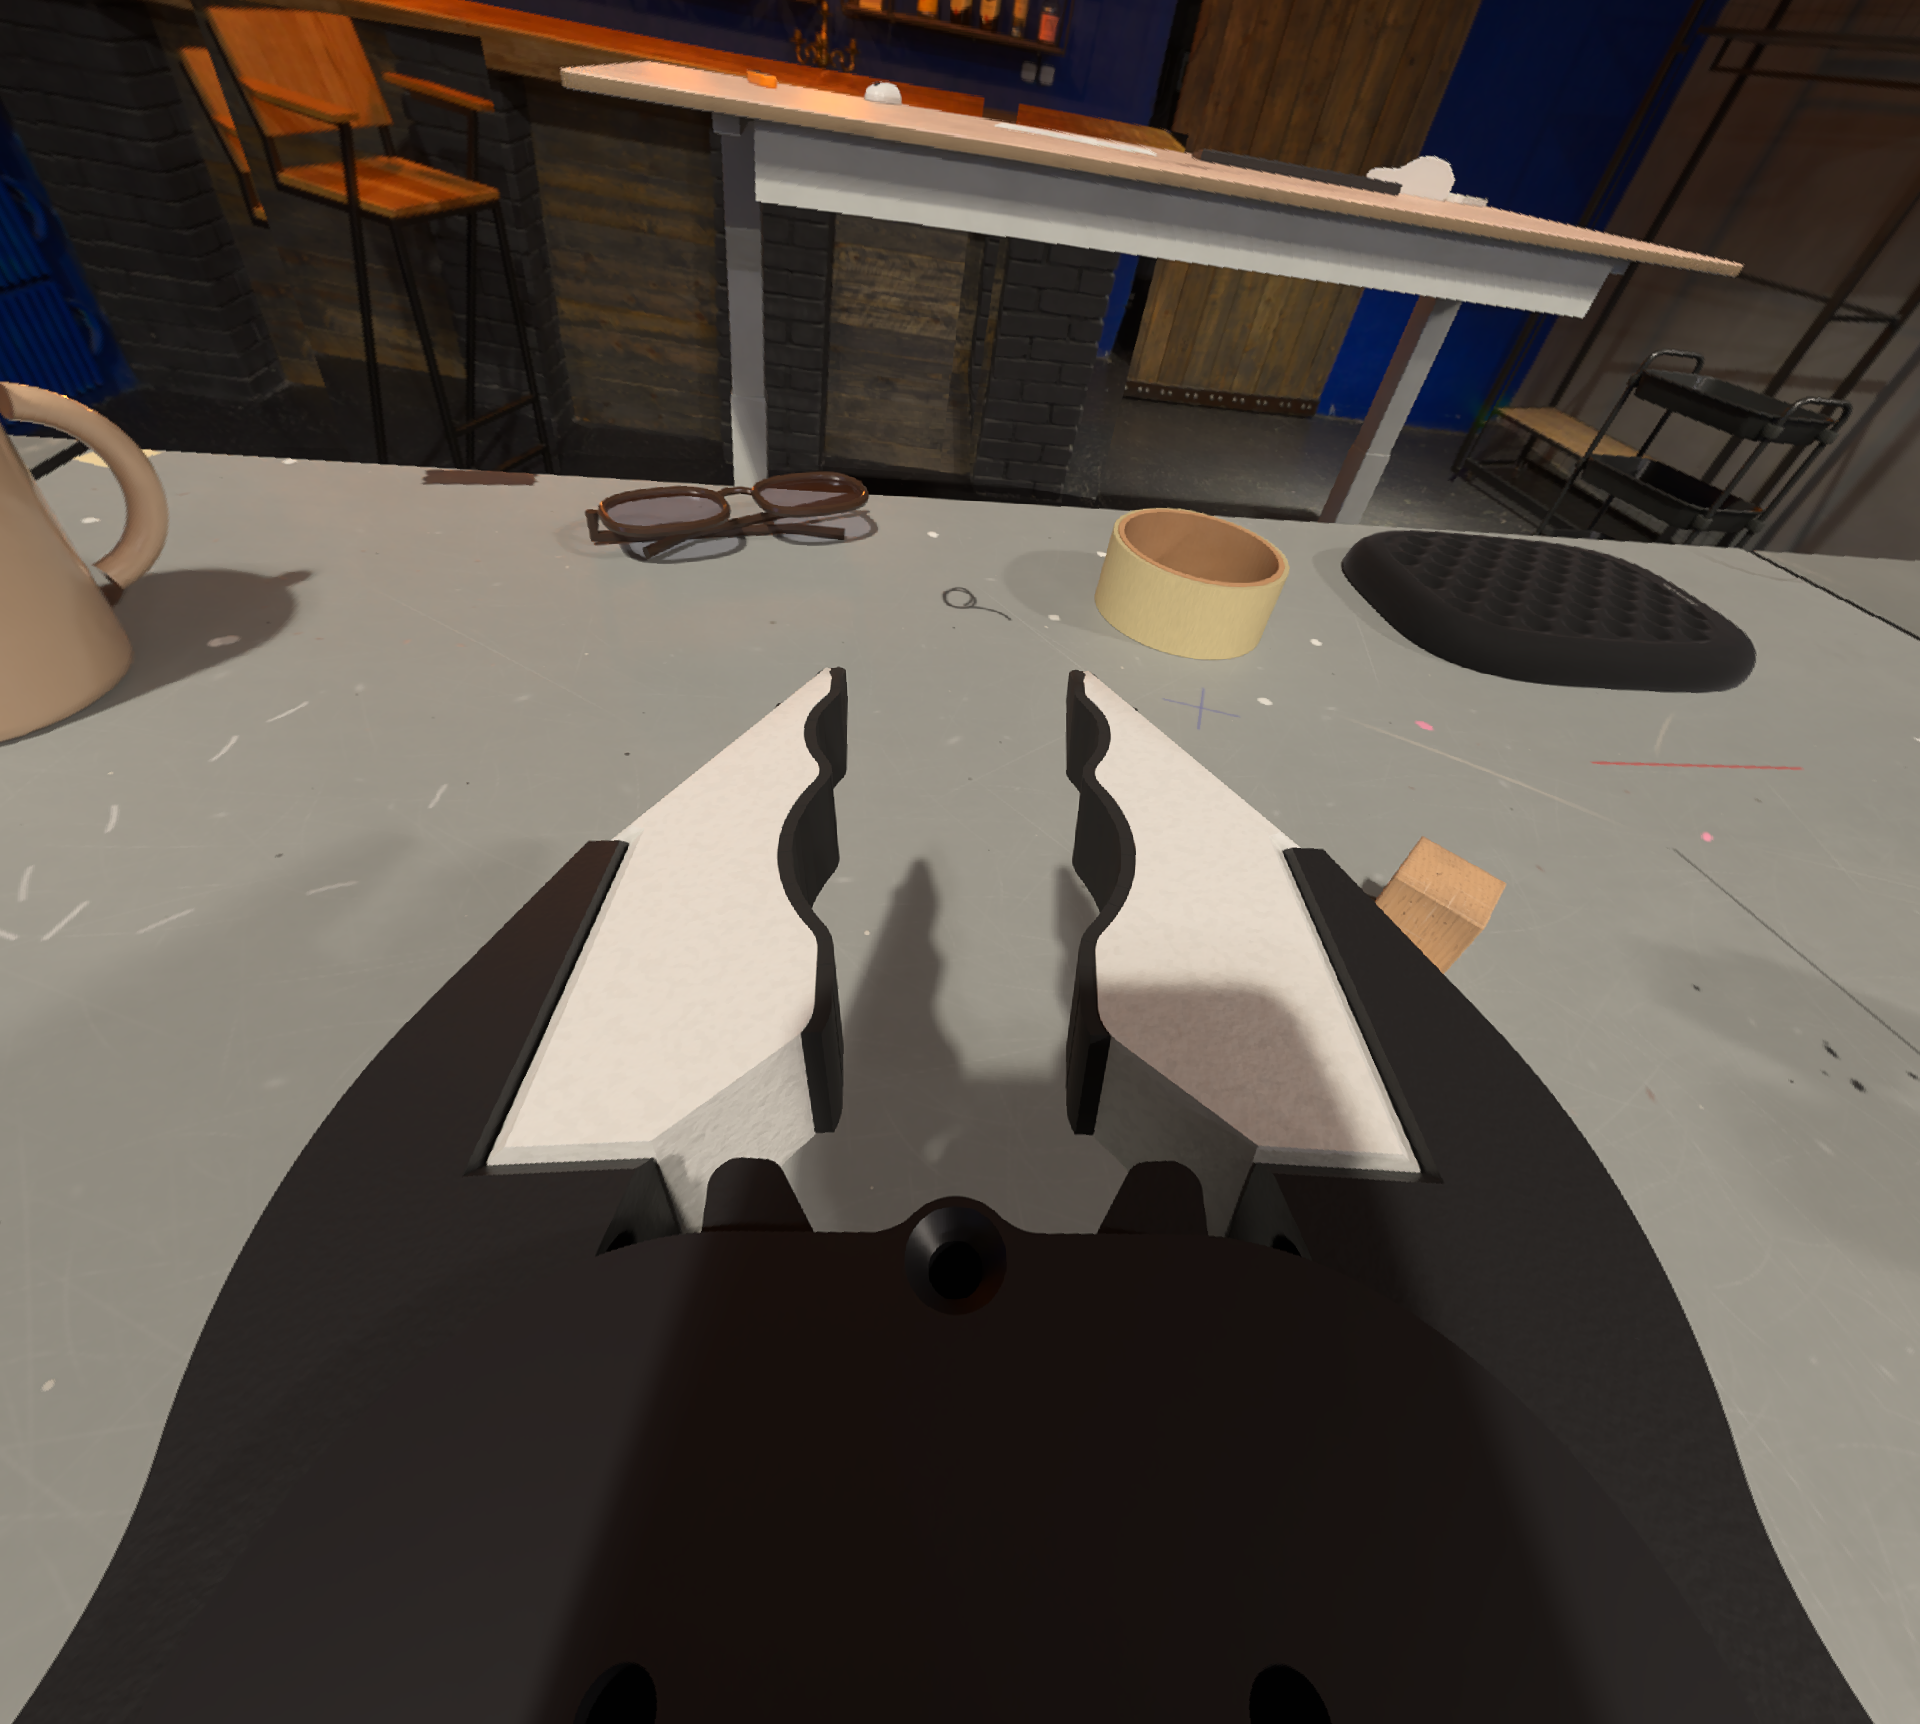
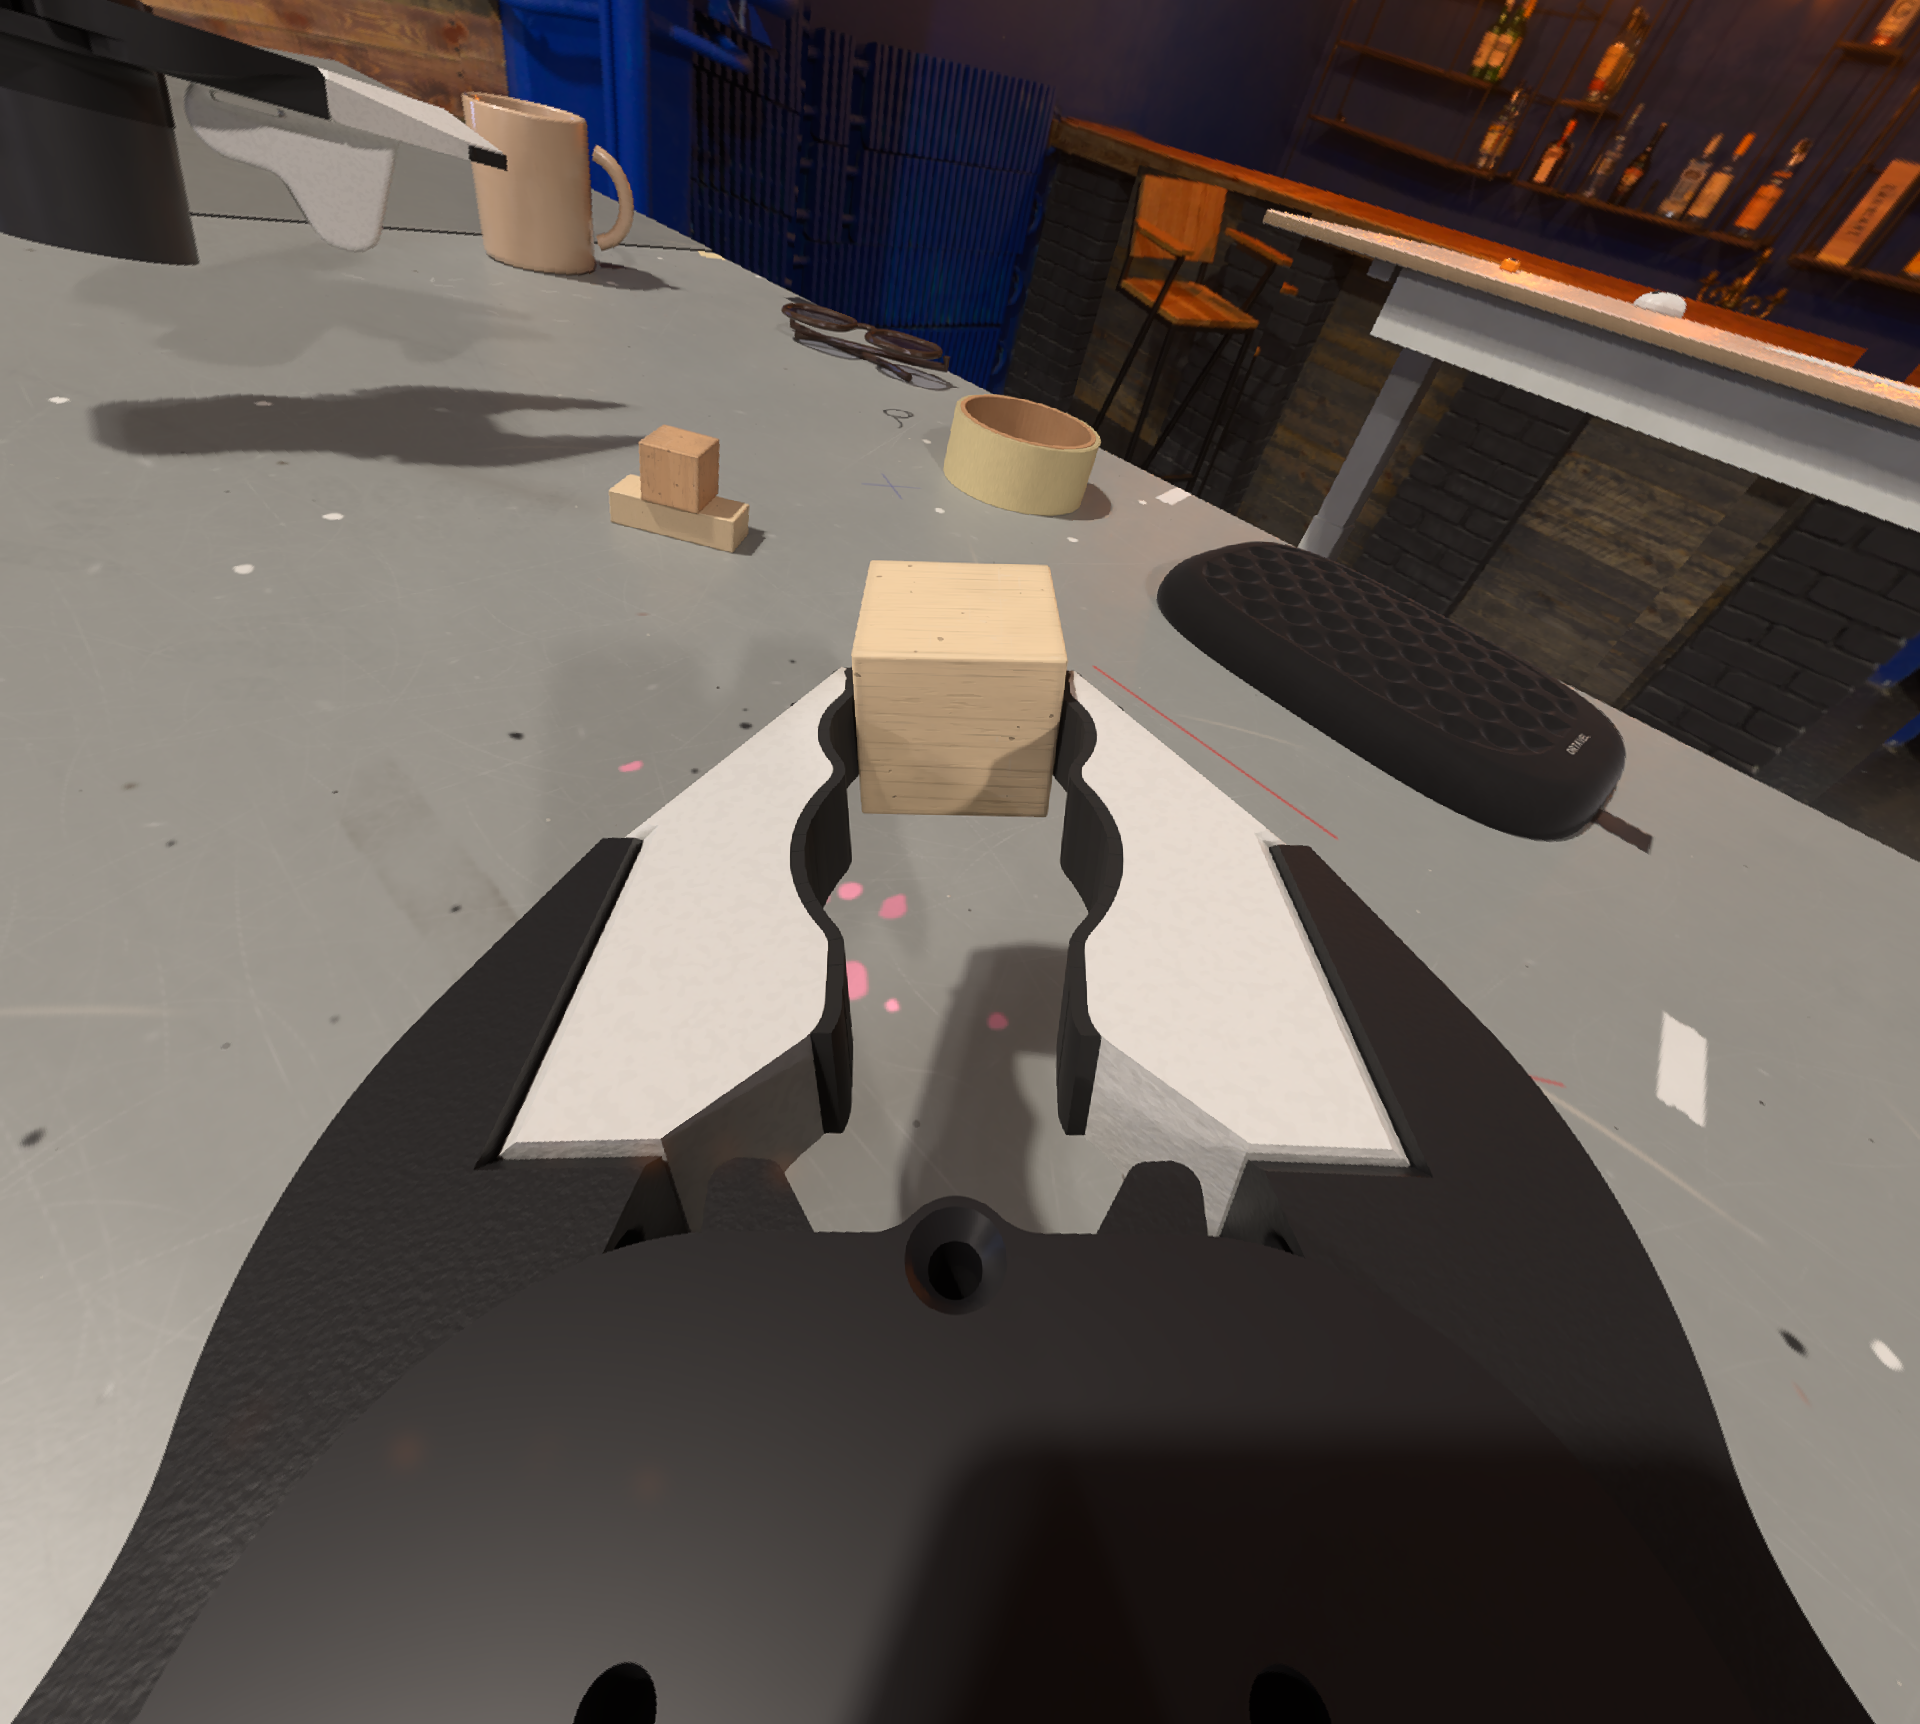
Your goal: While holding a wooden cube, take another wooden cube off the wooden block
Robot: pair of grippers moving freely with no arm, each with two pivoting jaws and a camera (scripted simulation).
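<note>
Right wrist view shows your right gripper (image 2: pixel 958 687) clamped on a pale wooden cube (image 2: pixel 956 687), gripped at the fingertips and lifted above the grey table (image 2: pixel 312 739). Keep that squeeze steady and hold the hand still; the work now belongs to the other side.

The darker wooden cube (image 2: pixel 680 467) sits upright on the wooden block (image 2: pixel 677 521), between the mug (image 2: pixel 540 183) and the tape roll (image 2: pixel 1020 453). Your left gripper (image 1: pixel 956 687) is parted and empty, and its own camera catches only a corner of that cube (image 1: pixel 1439 905), low and off to its right, so the block's exact lie there is probably best read from the right camera.

Swing the left gripper right, square the fingers to two opposite faces, come in above the block so you don't nudge it, close firmly, then lift straight up.
</note>
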